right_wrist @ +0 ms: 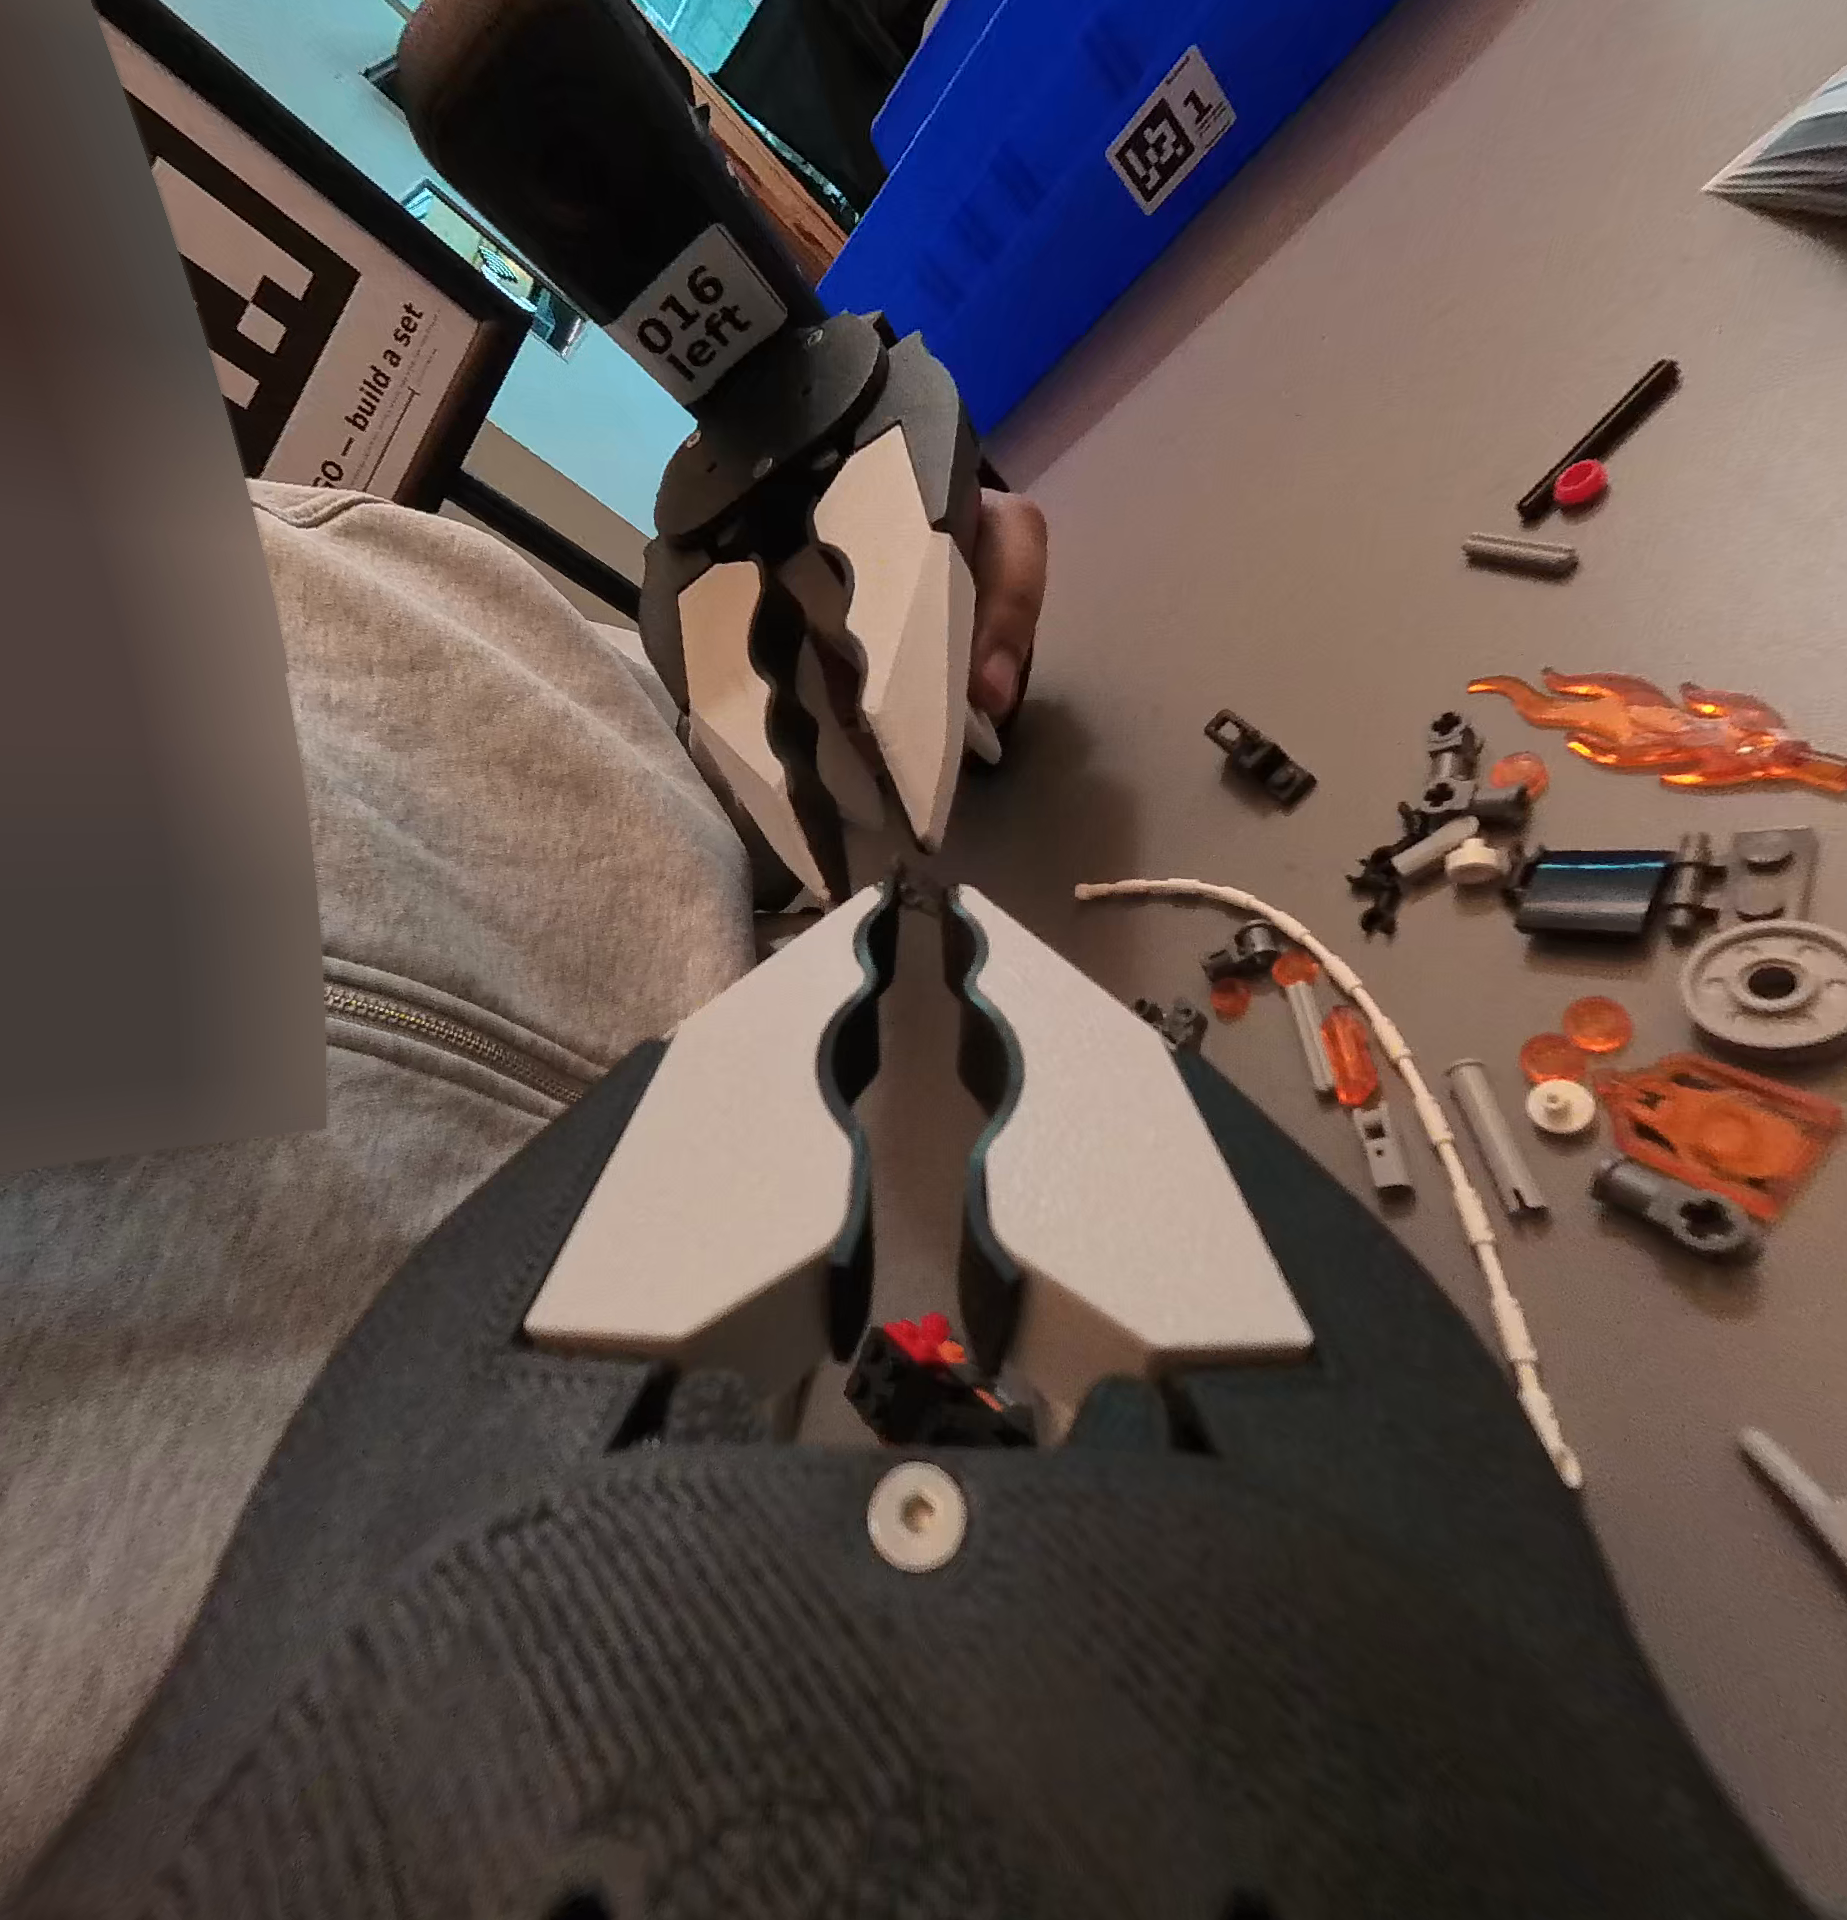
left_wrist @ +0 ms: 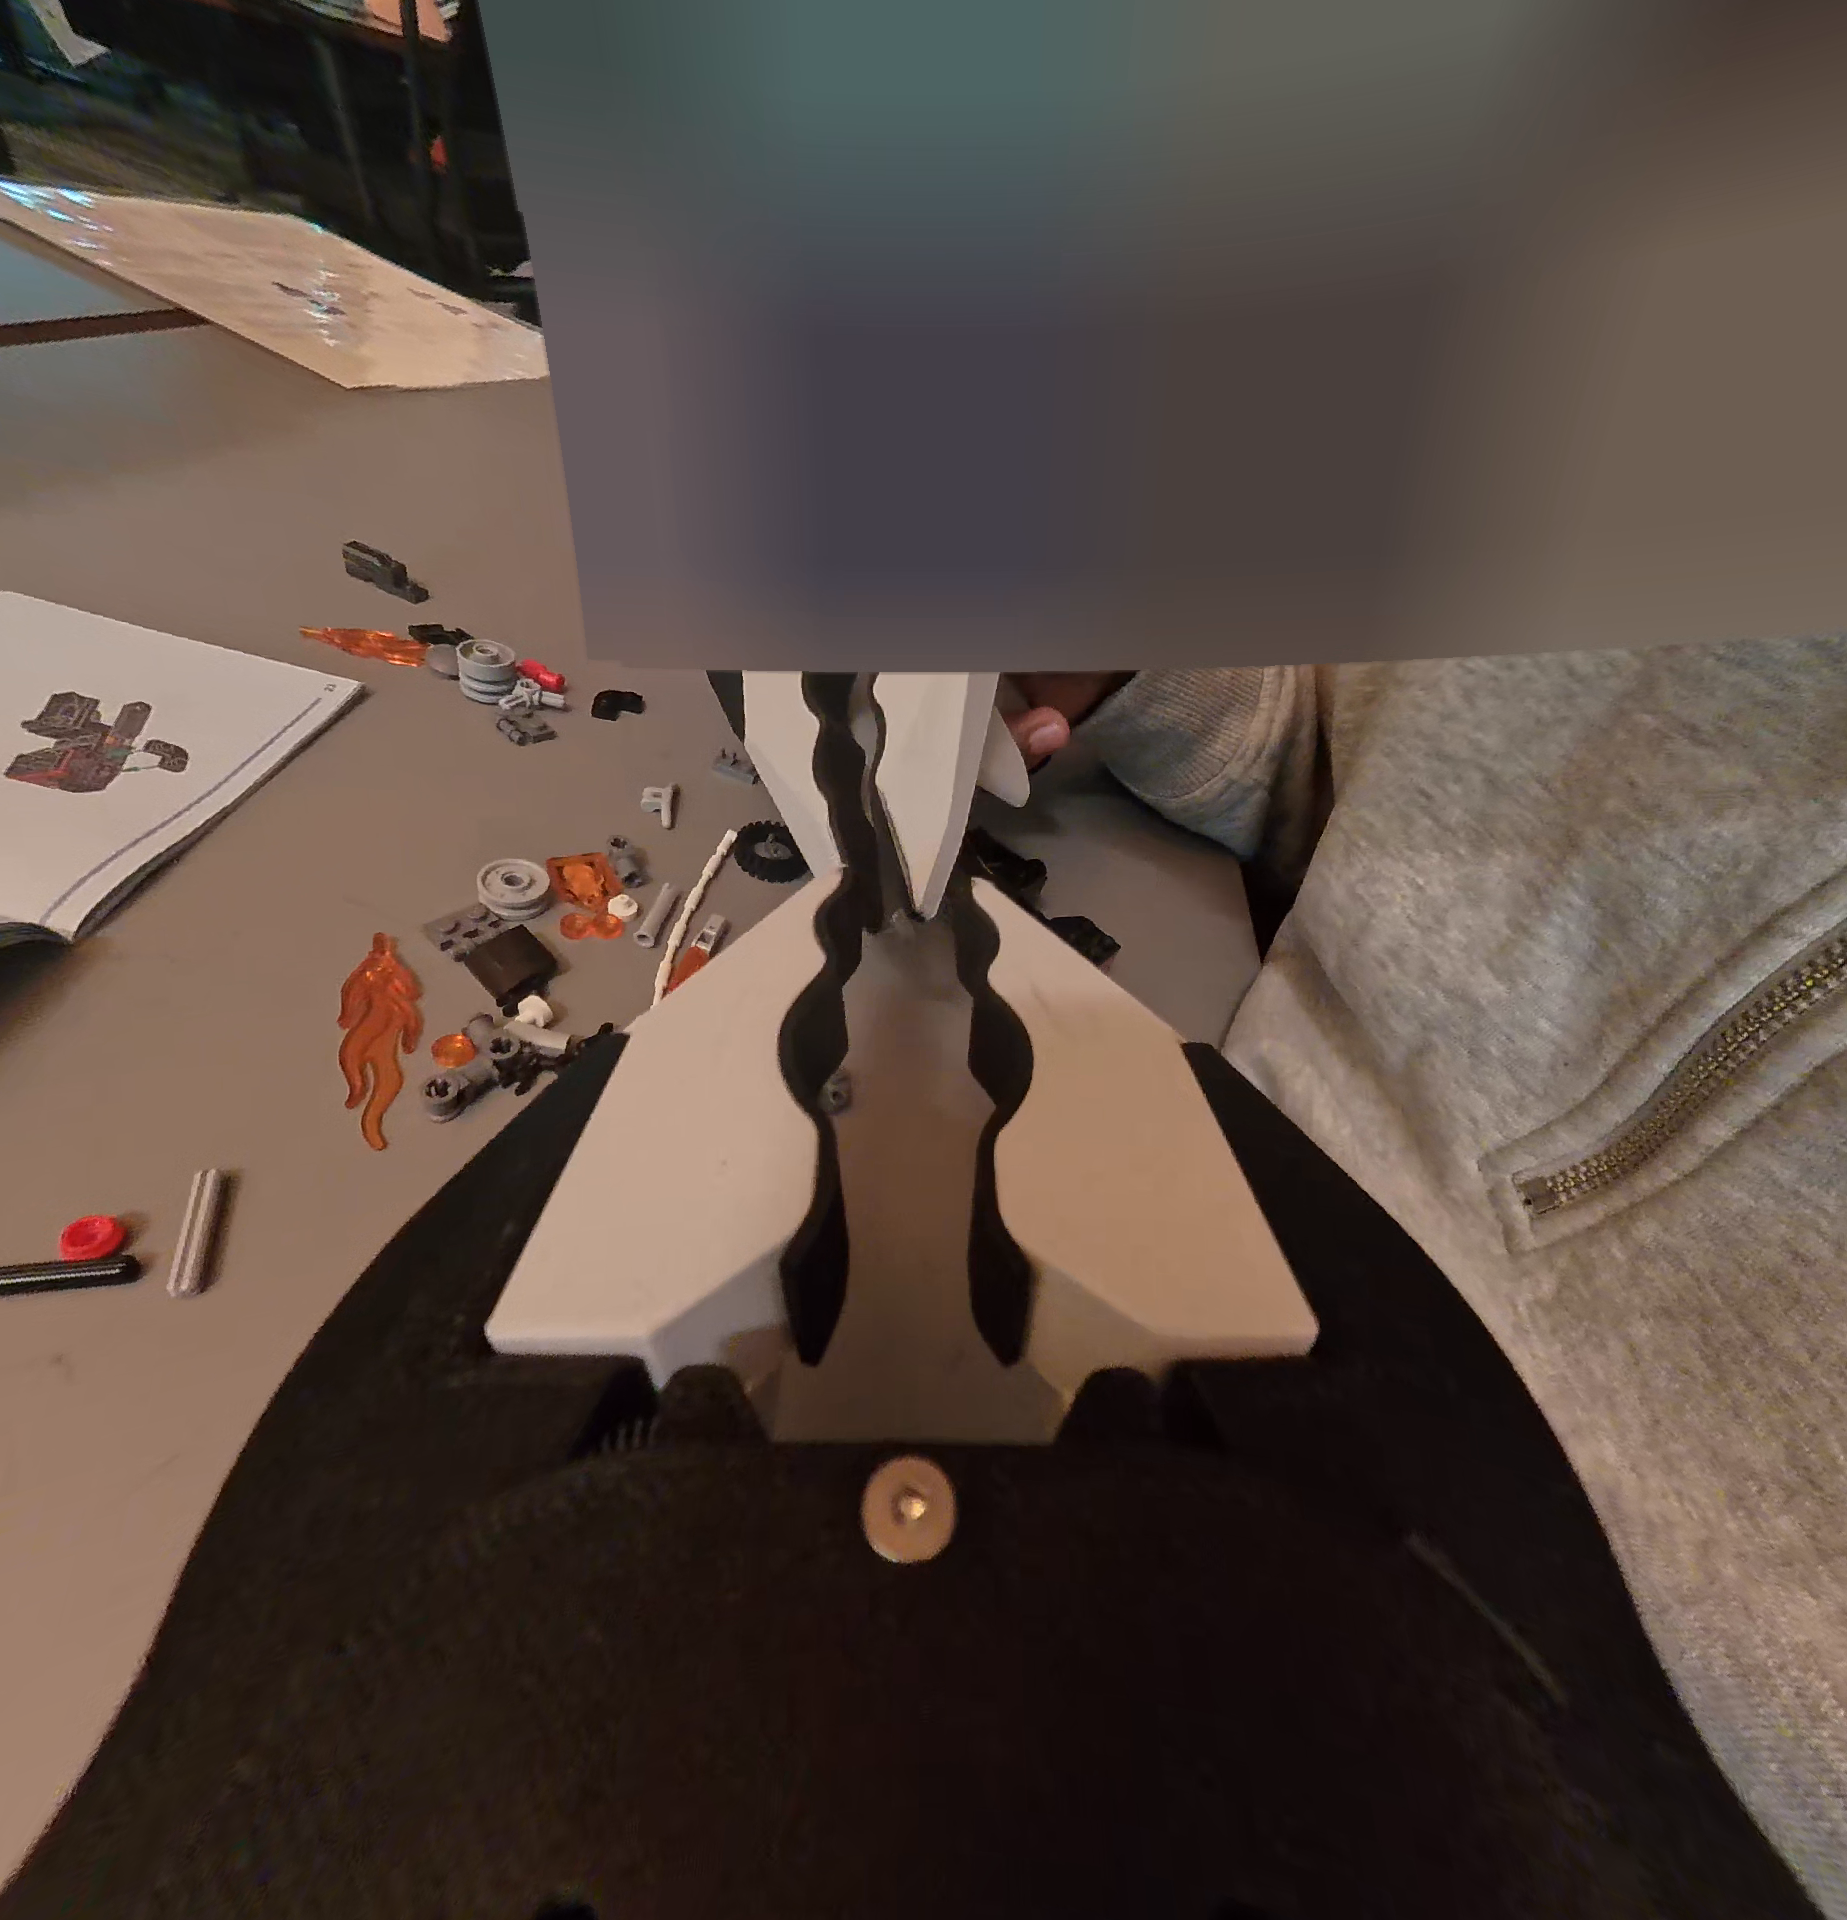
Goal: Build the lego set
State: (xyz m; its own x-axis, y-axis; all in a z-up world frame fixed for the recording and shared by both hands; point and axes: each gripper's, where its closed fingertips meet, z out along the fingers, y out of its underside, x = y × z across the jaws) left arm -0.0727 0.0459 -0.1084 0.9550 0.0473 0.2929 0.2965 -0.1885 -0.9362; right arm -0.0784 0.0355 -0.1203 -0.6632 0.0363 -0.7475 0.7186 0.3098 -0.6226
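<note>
My two grippers meet tip to tip above the table edge. In the left wrist view my left gripper [left_wrist: 905,891] reaches up from below and the right gripper [left_wrist: 890,883] comes down from above, with a small grey Lego piece [left_wrist: 906,923] pinched where the tips meet. In the right wrist view my right gripper [right_wrist: 917,896] is closed narrowly on that small dark piece [right_wrist: 914,881]. The left gripper [right_wrist: 883,860] is nearly closed on it from the other side. A black, red and orange Lego assembly [right_wrist: 929,1382] lies under the right gripper.
Loose parts lie on the grey table [left_wrist: 223,488]: orange flames [left_wrist: 379,1029], grey discs [right_wrist: 1776,987], a white hose [right_wrist: 1418,1101], a black axle with a red stud [left_wrist: 88,1242]. There is also an open instruction booklet [left_wrist: 98,748], a blue bin [right_wrist: 1054,208] and a person's grey zip hoodie [left_wrist: 1625,1039]. The grippers are tip to tip, or close to it.
</note>
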